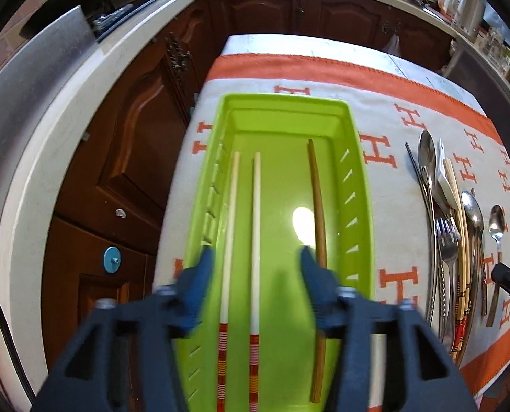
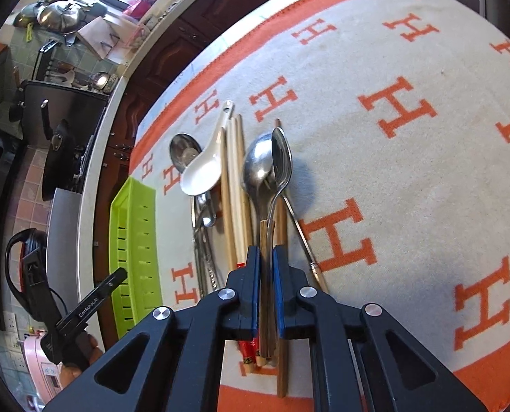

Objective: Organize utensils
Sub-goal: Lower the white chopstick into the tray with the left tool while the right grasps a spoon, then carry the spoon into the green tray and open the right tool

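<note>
A lime green tray [image 1: 352, 158] lies on the cloth and holds two white chopsticks with red-striped ends [image 1: 256, 240] and one brown wooden chopstick [image 1: 318, 206]. My left gripper [image 1: 255, 261] is open and empty just above the tray's near half. A pile of utensils [image 1: 454, 233] lies to the tray's right. My right gripper [image 2: 267, 257] is shut on a metal spoon with a wooden handle [image 2: 263, 171], over the chopsticks [image 2: 234, 185], a white ceramic spoon [image 2: 201, 171] and a slim steel spoon [image 2: 282, 161]. The green tray shows at the left in the right wrist view [image 2: 134, 240].
The table wears a beige cloth with orange H letters and an orange border [image 2: 409, 158]. Dark wooden cabinets [image 1: 134, 158] and a white counter [image 1: 48, 158] stand past the table's left edge. The left gripper's tip [image 2: 110, 285] shows beside the tray.
</note>
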A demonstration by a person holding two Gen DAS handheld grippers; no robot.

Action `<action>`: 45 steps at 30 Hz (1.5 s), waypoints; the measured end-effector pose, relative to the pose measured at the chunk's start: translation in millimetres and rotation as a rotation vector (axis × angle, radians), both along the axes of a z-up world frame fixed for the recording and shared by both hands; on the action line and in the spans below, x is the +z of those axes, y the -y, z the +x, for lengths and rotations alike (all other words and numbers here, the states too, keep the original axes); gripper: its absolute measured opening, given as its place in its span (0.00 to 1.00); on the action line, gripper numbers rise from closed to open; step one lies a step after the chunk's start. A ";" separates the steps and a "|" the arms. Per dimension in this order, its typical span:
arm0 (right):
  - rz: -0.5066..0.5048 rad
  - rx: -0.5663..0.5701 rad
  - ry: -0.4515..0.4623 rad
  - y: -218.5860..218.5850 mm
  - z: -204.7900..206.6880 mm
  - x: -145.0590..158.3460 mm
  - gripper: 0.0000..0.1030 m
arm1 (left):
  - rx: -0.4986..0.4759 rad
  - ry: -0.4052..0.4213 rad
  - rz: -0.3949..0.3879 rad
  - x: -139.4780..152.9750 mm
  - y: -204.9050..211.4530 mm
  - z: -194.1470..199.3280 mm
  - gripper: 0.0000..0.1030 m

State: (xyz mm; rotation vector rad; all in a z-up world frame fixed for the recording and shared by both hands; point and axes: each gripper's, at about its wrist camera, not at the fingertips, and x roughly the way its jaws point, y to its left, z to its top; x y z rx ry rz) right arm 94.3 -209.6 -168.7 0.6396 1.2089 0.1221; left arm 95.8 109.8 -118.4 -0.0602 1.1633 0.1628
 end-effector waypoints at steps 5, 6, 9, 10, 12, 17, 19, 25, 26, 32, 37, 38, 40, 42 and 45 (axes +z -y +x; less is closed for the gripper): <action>-0.002 0.044 0.044 -14.6 -5.9 24.4 0.07 | 0.027 0.053 -0.029 21.4 -9.5 -16.3 0.60; -0.002 0.054 0.053 -18.2 -7.0 30.4 0.07 | 0.028 0.068 -0.033 27.3 -11.4 -20.6 0.61; -0.010 0.098 0.091 -36.4 -8.5 49.9 0.07 | 0.036 0.114 -0.041 45.9 -16.7 -34.2 0.66; -0.011 0.117 0.099 -43.4 -8.5 55.4 0.07 | 0.042 0.132 -0.033 52.8 -18.7 -39.6 0.67; -0.019 0.155 0.111 -54.2 -10.3 67.6 0.07 | 0.056 0.158 -0.019 63.0 -22.7 -46.9 0.67; -0.040 0.277 0.119 -93.7 -13.6 87.3 0.07 | 0.111 0.200 0.002 77.5 -36.3 -64.9 0.70; -0.057 0.329 0.122 -119.0 -12.5 92.6 0.07 | 0.135 0.203 0.020 77.5 -41.4 -70.0 0.70; -0.070 0.429 0.092 -187.3 -4.0 84.8 0.07 | 0.207 0.182 0.002 68.8 -60.4 -84.6 0.70; -0.066 0.436 0.074 -195.0 -1.2 79.6 0.07 | 0.211 0.180 -0.002 67.5 -61.8 -85.3 0.70; -0.097 0.469 0.022 -234.3 11.4 53.9 0.07 | 0.228 0.162 -0.011 56.0 -67.7 -93.4 0.70; -0.159 0.504 0.005 -249.1 19.1 42.5 0.08 | 0.233 0.150 -0.012 52.1 -72.1 -95.4 0.70; -0.162 0.505 0.004 -249.0 19.6 40.1 0.09 | 0.233 0.150 -0.012 52.8 -72.4 -96.0 0.70; -0.162 0.501 0.015 -247.4 18.5 42.4 0.10 | 0.230 0.149 -0.012 52.4 -73.0 -96.5 0.70; -0.155 0.498 0.023 -244.3 17.1 46.0 0.10 | 0.226 0.149 -0.014 52.1 -72.5 -96.6 0.70; -0.149 0.496 0.046 -235.6 11.8 54.8 0.10 | 0.216 0.147 -0.015 52.0 -70.3 -96.9 0.70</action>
